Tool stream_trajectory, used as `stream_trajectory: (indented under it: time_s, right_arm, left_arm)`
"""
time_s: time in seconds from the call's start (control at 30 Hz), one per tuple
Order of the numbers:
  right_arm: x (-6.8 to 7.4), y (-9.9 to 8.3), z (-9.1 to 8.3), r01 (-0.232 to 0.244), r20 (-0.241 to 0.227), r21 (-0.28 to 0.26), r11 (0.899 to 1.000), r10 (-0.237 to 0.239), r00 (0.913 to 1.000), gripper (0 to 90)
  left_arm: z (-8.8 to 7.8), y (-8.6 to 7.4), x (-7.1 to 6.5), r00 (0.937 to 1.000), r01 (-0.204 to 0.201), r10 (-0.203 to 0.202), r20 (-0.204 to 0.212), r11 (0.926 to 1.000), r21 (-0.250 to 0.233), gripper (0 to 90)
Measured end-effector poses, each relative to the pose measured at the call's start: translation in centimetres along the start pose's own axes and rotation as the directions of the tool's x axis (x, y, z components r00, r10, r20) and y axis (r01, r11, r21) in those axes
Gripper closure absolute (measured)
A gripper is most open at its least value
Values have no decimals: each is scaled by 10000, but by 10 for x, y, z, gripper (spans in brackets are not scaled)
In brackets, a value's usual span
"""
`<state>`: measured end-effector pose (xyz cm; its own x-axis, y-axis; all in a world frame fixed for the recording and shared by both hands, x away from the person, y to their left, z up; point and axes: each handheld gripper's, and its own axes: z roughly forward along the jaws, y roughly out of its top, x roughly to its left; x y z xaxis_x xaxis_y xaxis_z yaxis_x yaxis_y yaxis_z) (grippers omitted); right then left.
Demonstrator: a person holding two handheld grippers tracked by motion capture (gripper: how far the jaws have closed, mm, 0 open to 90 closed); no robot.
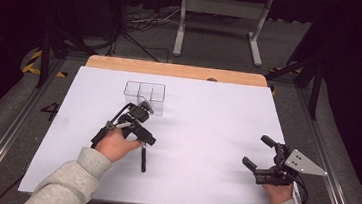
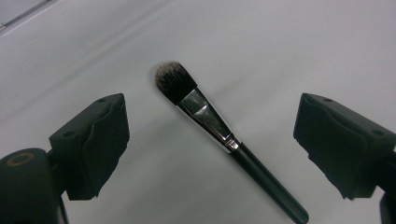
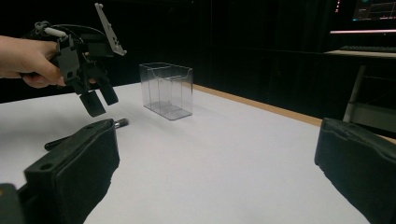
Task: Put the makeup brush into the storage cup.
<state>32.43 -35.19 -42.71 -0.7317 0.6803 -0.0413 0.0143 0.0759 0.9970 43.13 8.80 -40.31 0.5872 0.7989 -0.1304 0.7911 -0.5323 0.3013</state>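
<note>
the left gripper, from the high view, hangs over the white table in our left hand, nose pointed down and tipped toward the far edge, grey sleeve coming in from the near side. under it lies the makeup brush, handle running toward us. a clear plastic organizer stands just beyond the gripper, apart from it. the right gripper sits well off to the other side, held low in our right hand, jaws spread with nothing between them. a "4" is marked on the floor left of the table.

in the left gripper view the jaws stand wide apart and clear of the brush, which lies flat on the table between them, bristles away from the camera, not touching either pad.

in the right gripper view our own jaws are open over bare table; farther off the left gripper hovers just above the brush, with the organizer upright to its right.
</note>
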Motion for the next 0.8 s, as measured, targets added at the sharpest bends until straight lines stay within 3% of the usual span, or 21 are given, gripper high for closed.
stream_trajectory:
  time_s: [0.47, 0.8]
  right_arm:
    - [0, 1, -1, -40, 9, -138, 9999, 40, 10000, 3]
    - [-1, 1, -2, -38, 7, -163, 9999, 38, 10000, 5]
  left_arm:
    - [13, -4, 1, 9997, 146, -140, -174, 9993, 352, 150]
    - [18, -5, -2, 9995, -50, 68, -299, 9981, 613, 213]
